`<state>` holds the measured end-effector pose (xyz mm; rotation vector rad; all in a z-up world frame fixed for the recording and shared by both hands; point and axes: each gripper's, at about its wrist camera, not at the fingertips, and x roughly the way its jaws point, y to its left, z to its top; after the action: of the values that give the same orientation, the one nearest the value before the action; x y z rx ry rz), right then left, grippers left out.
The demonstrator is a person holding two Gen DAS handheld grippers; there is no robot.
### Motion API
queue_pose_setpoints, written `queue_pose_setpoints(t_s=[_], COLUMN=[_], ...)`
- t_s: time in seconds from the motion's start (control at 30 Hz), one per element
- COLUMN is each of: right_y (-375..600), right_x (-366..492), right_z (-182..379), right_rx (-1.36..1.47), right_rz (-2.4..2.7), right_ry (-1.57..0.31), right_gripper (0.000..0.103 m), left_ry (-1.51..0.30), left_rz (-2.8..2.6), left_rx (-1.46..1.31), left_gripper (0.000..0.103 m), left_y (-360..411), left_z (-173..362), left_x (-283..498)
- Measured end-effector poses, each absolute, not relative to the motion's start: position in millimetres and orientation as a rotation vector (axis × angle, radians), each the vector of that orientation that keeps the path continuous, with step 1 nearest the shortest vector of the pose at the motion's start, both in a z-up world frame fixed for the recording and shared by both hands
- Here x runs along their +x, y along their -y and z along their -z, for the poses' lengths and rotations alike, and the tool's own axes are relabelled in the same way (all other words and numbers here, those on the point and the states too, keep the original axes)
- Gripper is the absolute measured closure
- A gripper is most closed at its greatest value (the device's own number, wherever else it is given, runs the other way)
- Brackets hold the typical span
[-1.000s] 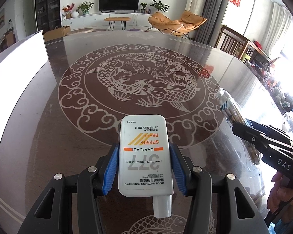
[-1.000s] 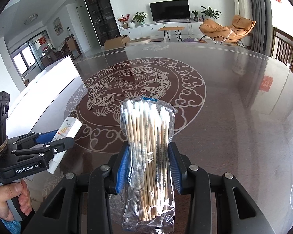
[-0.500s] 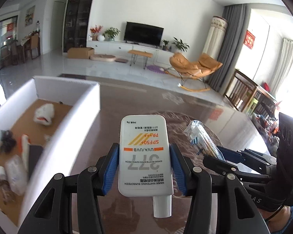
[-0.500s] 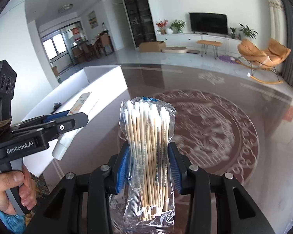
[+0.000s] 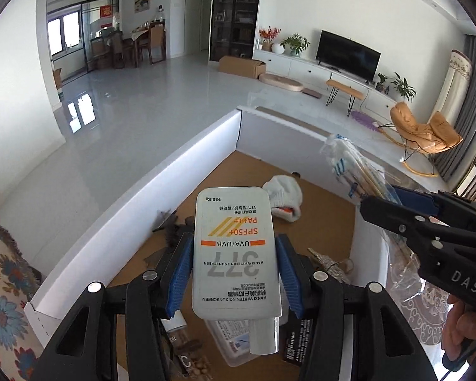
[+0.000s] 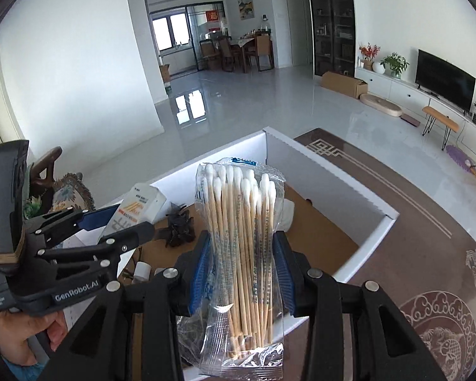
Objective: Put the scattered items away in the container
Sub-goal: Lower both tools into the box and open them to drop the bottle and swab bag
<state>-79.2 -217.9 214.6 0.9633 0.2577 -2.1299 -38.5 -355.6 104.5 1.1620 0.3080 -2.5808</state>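
Gripping firmly, the left gripper [image 5: 234, 273] pinches one white flat plastic sunscreen tube with orange stripes [image 5: 235, 254] between its blue pads, cap toward the camera, held above the open white cardboard box with a brown floor [image 5: 174, 171]. The right gripper [image 6: 241, 270] clamps one clear plastic bag of wooden cotton swabs [image 6: 242, 254], likewise over the box.

Judgement: both items are carried but not yet released; two drops remain.

Already inside the box: one white knitted cloth bundle [image 5: 284, 195], one dark spiky clump [image 6: 178, 227], and several flat packets near the bottom edge, too hidden to count. The brown patterned table [image 6: 434, 254] shows no loose items in view.
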Motion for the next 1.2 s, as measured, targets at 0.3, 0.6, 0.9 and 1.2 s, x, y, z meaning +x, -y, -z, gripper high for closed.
queue_pose_setpoints(t_s=[0.3, 0.6, 0.9, 1.2], right_y=[263, 269, 258, 233], right_x=[-114, -139, -132, -110], right_z=[-151, -129, -144, -157], right_rx=[1.110, 1.195, 1.158, 1.155], right_rz=[2.099, 2.142, 2.169, 2.130], right_ry=[-0.315, -0.315, -0.244, -0.341], right_gripper=[0.061, 0.057, 0.052, 0.051], left_ry=[-0.283, -0.248, -0.331, -0.385], left_rz=[2.501, 2.450, 2.411, 2.388], left_rx=[1.195, 1.142, 1.155, 1.181], left_gripper=[0.052, 0.022, 0.020, 0.001], left_y=[367, 368, 367, 340], left_z=[-87, -87, -86, -105], left_x=[-68, -70, -52, -21])
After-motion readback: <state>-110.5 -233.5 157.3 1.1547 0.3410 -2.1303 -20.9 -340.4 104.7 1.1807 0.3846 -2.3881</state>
